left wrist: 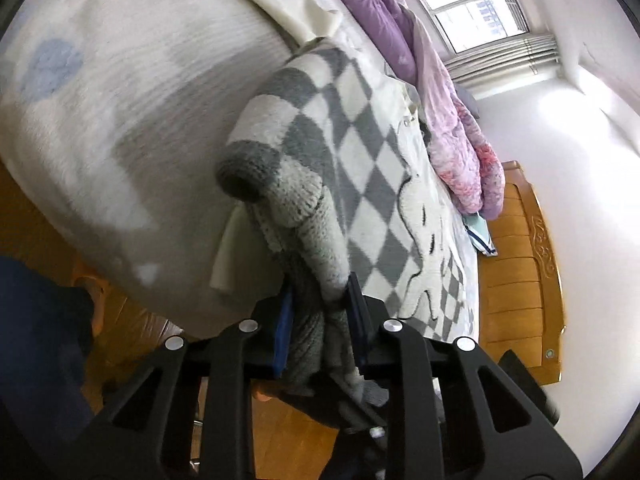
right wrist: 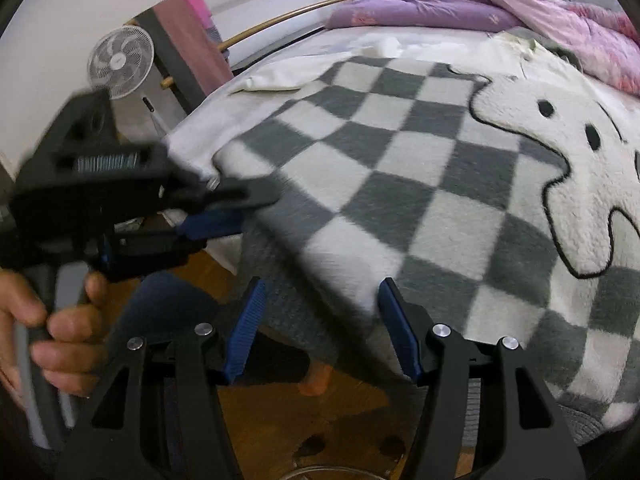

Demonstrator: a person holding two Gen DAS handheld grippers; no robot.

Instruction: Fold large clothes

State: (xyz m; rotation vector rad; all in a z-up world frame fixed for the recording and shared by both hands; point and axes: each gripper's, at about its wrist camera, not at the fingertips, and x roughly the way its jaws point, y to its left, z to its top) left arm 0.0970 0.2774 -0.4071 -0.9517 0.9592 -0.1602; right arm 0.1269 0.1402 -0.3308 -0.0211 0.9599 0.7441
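Note:
A grey and white checkered fleece sweater (right wrist: 400, 168) with a white cartoon figure (right wrist: 560, 152) lies spread on the bed. My left gripper (left wrist: 320, 304) is shut on the sweater's sleeve (left wrist: 296, 208) near its grey knit cuff (left wrist: 244, 176) and holds it off the bed's edge. The left gripper also shows in the right wrist view (right wrist: 224, 212), at the sweater's near left edge. My right gripper (right wrist: 320, 320) is open, its blue pads on either side of the sweater's hem at the bed's front edge, not closed on it.
A purple quilt (right wrist: 500, 12) is bunched along the far side of the bed. A white sheet (left wrist: 120, 100) covers the mattress. A wooden bed frame (left wrist: 520, 264), a standing fan (right wrist: 120, 60), a clothes rack (right wrist: 192, 40) and wooden floor (right wrist: 320, 420) surround the bed.

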